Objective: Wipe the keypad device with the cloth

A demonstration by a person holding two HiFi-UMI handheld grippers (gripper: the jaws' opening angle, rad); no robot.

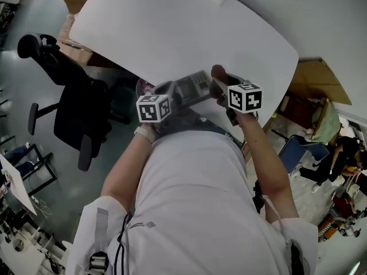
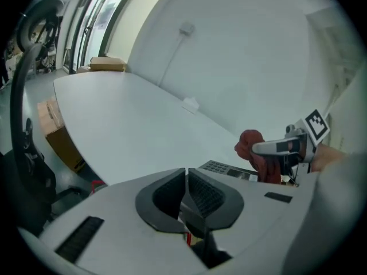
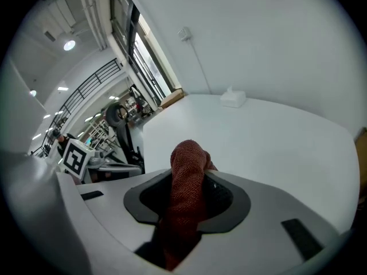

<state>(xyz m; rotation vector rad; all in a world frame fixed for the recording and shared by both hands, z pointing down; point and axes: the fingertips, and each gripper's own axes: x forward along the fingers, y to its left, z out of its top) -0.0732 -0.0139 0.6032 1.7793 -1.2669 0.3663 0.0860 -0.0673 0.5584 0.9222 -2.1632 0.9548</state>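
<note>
Keypad device is seen in the head view at the near edge of the white table, between the two sets of tongs and close against the person's body. Whether it rests on the table or is lifted off it cannot be told. The left tongs are set against its left end, presumably to steady it. The right tongs are brought to its right end with the red cloth bunched at their tip. Both are kept close in, so that the wiping can be judged under control and near at hand.

In the left gripper view the jaws are seen closed, pad against pad, with nothing made out between them. The device shows just past the right jaw, its keys turned up and therefore left exposed for the cloth. A pinch on its edge cannot be confirmed. Just beyond the device, the cloth is held by the right tongs, hanging below their jaws.

In the right gripper view the jaws are clamped on the cloth, which is gathered into a thick roll. The roll stands out past the tips and trails down between the pads. That free wad is judged to serve as the wiping surface, while the hard jaws are kept off the keys. The device itself is hidden in this view. The wiping is judged to be at hand or under way, though contact between cloth and keypad is shown in no view.
</note>
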